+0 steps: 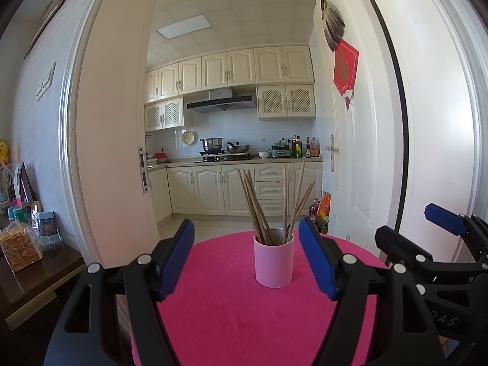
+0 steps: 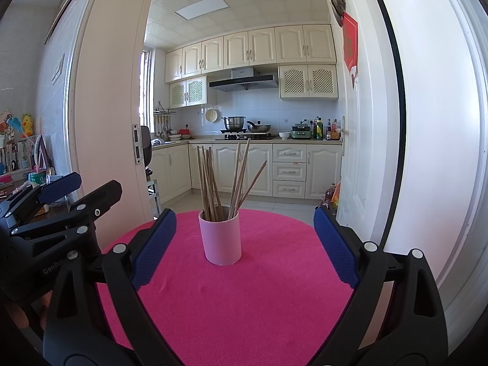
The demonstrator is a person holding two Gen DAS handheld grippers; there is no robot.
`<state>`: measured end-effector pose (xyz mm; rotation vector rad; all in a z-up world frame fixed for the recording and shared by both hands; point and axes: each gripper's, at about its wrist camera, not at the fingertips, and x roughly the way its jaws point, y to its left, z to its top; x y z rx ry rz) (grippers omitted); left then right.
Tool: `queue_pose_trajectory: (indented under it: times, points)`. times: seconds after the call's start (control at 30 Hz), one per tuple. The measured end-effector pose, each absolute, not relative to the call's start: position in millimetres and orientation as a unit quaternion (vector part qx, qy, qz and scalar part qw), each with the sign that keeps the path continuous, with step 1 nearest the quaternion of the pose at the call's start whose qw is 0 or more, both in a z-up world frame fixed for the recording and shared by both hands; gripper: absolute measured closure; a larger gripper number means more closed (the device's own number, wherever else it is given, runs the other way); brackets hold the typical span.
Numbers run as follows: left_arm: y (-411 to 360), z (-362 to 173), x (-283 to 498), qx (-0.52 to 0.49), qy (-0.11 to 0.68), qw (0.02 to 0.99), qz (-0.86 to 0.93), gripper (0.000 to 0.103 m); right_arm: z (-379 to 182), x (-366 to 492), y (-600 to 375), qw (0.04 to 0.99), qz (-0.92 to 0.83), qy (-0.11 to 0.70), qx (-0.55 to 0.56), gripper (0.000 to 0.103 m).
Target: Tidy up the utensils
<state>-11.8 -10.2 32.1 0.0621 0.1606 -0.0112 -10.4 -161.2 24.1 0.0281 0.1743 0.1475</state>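
A pink cup (image 1: 274, 262) stands upright on a round pink table (image 1: 231, 314). Several wooden chopsticks (image 1: 259, 210) stand in it, fanned out. My left gripper (image 1: 247, 259) is open and empty, its blue pads either side of the cup and nearer to me. In the right wrist view the same cup (image 2: 220, 238) with the chopsticks (image 2: 219, 180) stands on the table (image 2: 244, 299). My right gripper (image 2: 244, 244) is open and empty, wide around the cup but short of it. Each gripper shows at the edge of the other's view.
A dark side table (image 1: 33, 277) with a bread loaf (image 1: 19, 250) and jars stands to the left. White door frames flank the pink table. Behind lies a kitchen with cabinets and a stove (image 1: 224, 155). Bottles (image 1: 320, 210) sit on the floor at the right.
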Motion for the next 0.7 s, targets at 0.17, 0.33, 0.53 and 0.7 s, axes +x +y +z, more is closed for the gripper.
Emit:
queue_pose_trajectory:
  times: [0.17,0.33,0.53,0.7]
  points:
    - [-10.5,31.6,-10.5,0.032,0.081,0.996,-0.005,0.033,23.3,-10.4,-159.0,0.994,0.071,0.085,0.010,0.013]
    - [-12.1,31.3,-8.8,0.032,0.081,0.996,-0.004,0.033,22.6,-10.3,-157.5,0.994,0.073,0.085,0.012,0.013]
    - [-12.4,31.1,-8.6,0.032,0.080,0.996,-0.003,0.033,22.9,-10.0,-157.5,0.994,0.073,0.085,0.012,0.013]
    - [-12.6,31.1,-8.3,0.032,0.080,0.996,-0.002,0.033,21.9,-8.1,-157.3,0.994,0.074,0.085,0.012,0.013]
